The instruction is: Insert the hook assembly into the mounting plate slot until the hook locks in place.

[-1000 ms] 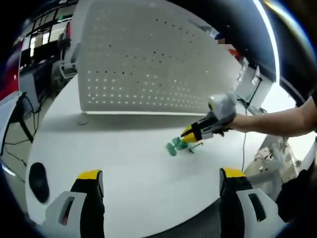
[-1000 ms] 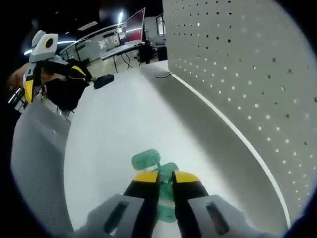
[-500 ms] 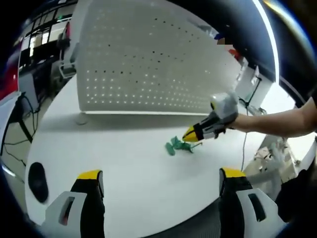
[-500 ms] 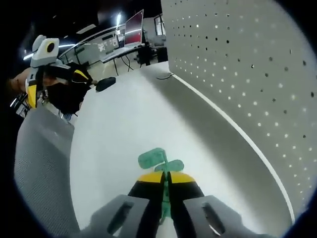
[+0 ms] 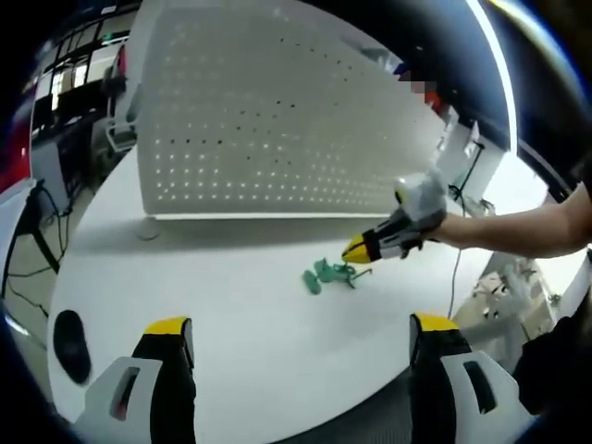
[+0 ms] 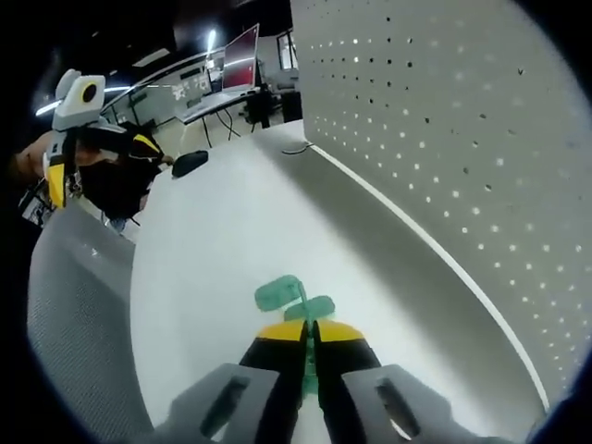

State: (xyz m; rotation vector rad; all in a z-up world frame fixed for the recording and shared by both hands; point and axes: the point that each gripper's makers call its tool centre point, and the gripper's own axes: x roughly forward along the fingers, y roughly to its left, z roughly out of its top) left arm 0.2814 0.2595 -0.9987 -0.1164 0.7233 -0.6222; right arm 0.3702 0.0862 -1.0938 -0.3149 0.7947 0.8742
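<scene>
Hook assembly, green, sits pinched in our right gripper above the white bench. Our left gripper stays empty, spread wide, facing the perforated mounting plate.

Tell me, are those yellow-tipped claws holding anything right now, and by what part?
The right gripper pinches the green hook assembly by its thin near end, discs sticking out ahead. The left gripper is open and holds nothing.

The green hook assembly is partly hidden between the pinching tips of the right gripper, and its shape is too small to make out in the left gripper view.
</scene>
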